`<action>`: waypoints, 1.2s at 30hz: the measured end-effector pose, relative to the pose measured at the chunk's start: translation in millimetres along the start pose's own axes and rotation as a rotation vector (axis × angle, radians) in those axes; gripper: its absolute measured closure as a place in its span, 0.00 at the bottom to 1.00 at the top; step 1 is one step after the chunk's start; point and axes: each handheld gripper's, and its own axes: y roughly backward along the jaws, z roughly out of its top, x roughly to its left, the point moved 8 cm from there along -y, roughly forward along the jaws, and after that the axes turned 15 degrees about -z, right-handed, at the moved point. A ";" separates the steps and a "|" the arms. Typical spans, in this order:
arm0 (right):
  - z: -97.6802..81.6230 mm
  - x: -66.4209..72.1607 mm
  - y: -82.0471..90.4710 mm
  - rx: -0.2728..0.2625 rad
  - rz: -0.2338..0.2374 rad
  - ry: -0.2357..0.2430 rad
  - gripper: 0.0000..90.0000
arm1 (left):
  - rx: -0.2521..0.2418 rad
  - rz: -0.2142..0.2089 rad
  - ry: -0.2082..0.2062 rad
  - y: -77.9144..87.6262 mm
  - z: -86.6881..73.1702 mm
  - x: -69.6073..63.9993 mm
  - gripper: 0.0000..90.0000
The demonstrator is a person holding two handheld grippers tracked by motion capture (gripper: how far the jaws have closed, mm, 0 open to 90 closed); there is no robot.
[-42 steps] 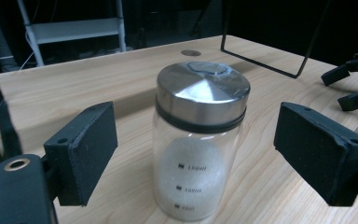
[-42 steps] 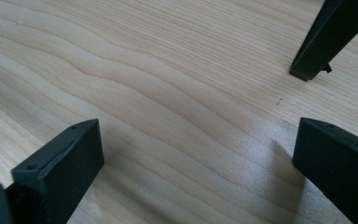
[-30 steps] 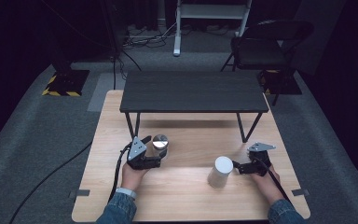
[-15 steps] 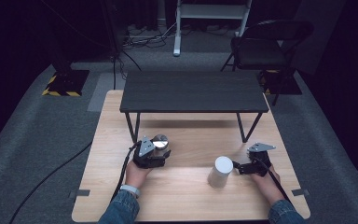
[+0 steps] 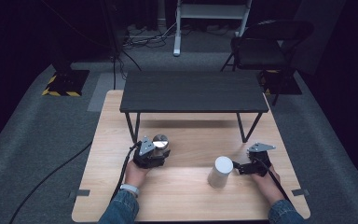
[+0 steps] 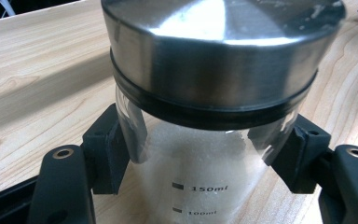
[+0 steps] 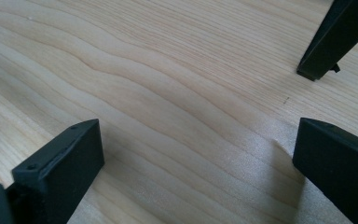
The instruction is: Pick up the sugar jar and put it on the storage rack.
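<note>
Left gripper (image 5: 154,150) clamped on glass jar (image 6: 200,154) with steel lid (image 6: 214,51). Right gripper (image 5: 240,168) spread wide, holding nothing, white cylinder (image 5: 220,171) just at its 9 o'clock.

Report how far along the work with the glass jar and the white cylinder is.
Done: the left gripper has its jaws against both sides of the glass jar, metal lid on; the jar sits by the small black table's leg. In hand: that grip. Left: the white cylinder stands untouched on the wooden table, the right gripper open and empty beside it.
</note>
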 end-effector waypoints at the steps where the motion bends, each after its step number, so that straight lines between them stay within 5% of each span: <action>1: 0.0 0.0 0.0 0.000 0.000 0.000 0.02 | 0.001 -0.001 0.000 0.0 0.1 0.1 0.34; 23: 0.1 -0.5 -0.2 -0.002 0.006 0.005 0.02 | 0.023 0.013 0.013 -0.8 3.0 -2.5 0.34; 29: 0.5 -1.9 -1.0 -0.004 0.016 0.014 0.02 | 0.037 -0.004 0.029 3.5 12.4 -8.0 0.34; 36: 0.8 -2.3 -1.4 -0.005 0.023 0.021 0.01 | 0.040 -0.019 0.010 10.0 41.9 -14.7 0.34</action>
